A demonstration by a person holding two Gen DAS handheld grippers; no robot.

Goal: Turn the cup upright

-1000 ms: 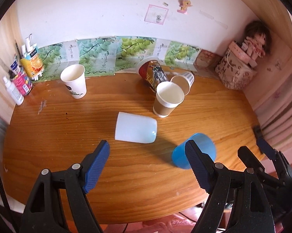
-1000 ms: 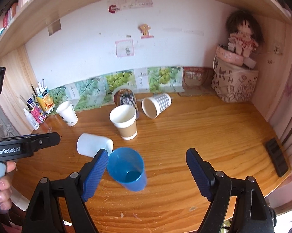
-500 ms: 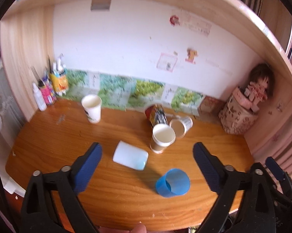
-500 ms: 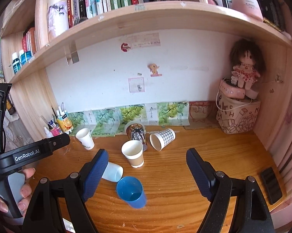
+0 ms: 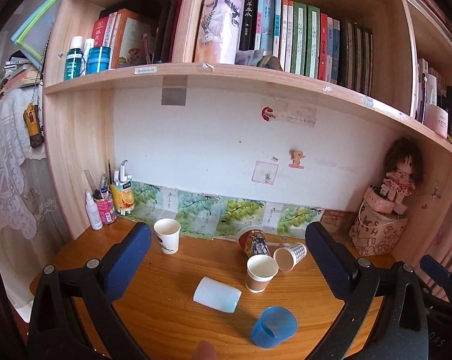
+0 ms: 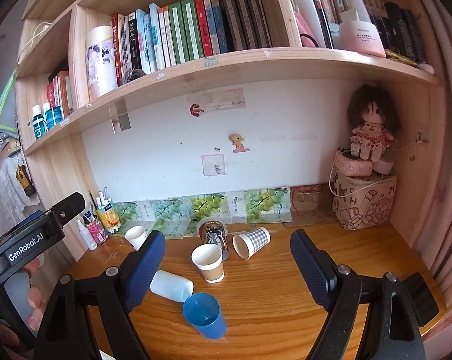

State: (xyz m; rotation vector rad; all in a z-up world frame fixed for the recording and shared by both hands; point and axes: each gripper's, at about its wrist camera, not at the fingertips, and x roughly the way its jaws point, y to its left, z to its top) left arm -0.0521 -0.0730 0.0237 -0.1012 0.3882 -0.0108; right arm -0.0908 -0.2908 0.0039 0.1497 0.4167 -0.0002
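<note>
A blue plastic cup [image 5: 273, 330] [image 6: 204, 318] stands upright near the desk's front edge. A pale white cup [image 5: 216, 294] [image 6: 171, 285] lies on its side just behind it. A checked paper cup [image 5: 289, 256] [image 6: 251, 242] and a dark printed cup [image 5: 253, 242] [image 6: 213, 233] also lie on their sides. A brown-sleeved paper cup [image 5: 260, 272] [image 6: 208, 262] and a white paper cup [image 5: 167, 239] [image 6: 135, 236] stand upright. My left gripper [image 5: 227, 265] and my right gripper [image 6: 227, 273] are both open and empty, held high and back from the desk.
The wooden desk [image 6: 286, 294] sits under a bookshelf [image 6: 226, 60]. Bottles and pens [image 5: 111, 201] stand at the back left. A doll on a patterned box [image 6: 365, 201] fills the back right corner. A black object [image 6: 421, 297] lies at the desk's right edge.
Both grippers have pulled up and back from the desk, so the cups look smaller and the bookshelf has come into view. The cups have not moved.
</note>
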